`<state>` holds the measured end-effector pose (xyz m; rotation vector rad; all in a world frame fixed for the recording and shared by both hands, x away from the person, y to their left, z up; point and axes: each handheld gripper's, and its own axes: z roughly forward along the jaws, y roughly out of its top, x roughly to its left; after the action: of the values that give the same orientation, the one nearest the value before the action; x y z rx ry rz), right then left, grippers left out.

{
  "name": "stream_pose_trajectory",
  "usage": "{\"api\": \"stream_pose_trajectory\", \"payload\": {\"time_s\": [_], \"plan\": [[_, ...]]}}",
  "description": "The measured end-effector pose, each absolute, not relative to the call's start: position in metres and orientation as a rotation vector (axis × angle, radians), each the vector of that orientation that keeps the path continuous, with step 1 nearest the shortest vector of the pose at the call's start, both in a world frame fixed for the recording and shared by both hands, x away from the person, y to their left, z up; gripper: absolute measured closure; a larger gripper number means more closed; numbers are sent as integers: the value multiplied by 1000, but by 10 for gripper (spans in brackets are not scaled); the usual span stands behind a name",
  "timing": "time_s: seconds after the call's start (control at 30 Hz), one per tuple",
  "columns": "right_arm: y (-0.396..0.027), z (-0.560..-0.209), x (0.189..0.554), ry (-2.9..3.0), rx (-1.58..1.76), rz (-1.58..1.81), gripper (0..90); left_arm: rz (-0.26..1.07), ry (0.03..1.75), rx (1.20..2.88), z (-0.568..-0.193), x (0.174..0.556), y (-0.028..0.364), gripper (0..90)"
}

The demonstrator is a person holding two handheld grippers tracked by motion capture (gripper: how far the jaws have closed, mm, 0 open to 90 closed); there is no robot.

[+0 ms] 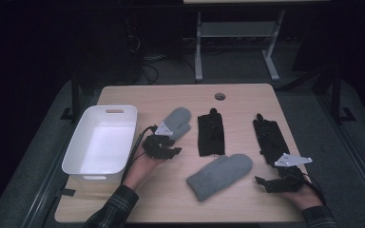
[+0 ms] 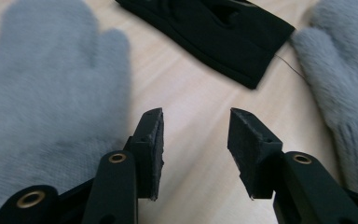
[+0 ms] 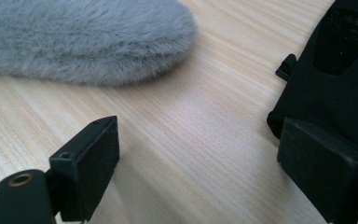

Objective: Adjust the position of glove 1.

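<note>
Left claw [image 1: 165, 148] hangs half-open, holding nothing, beside grey mitten [image 1: 177, 122]; black glove [image 1: 211, 134] lies beyond.

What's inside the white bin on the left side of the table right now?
The white bin looks empty: its pale floor and far wall show bare in the high view. The strip of floor just behind its near wall is hidden. Both grey mittens lie outside it.

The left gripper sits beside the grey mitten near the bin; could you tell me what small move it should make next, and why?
Probably shift the left gripper sideways over the grey mitten and lower it: its jaws stand apart over bare table, gripping nothing.
</note>
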<state>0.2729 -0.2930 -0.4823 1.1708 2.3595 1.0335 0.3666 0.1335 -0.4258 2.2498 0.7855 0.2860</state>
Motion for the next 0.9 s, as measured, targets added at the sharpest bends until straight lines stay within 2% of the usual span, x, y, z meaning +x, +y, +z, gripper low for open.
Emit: {"api": "stream_pose_trajectory", "payload": {"time_s": [0.63,0.9], "plan": [[-294,-482,273,2362,1172,1043,128,413,912,2205,-414,423,130,417],[-295,-482,274,2363,1170,1047,128,441,954,2203,-422,444,133,398]]}}
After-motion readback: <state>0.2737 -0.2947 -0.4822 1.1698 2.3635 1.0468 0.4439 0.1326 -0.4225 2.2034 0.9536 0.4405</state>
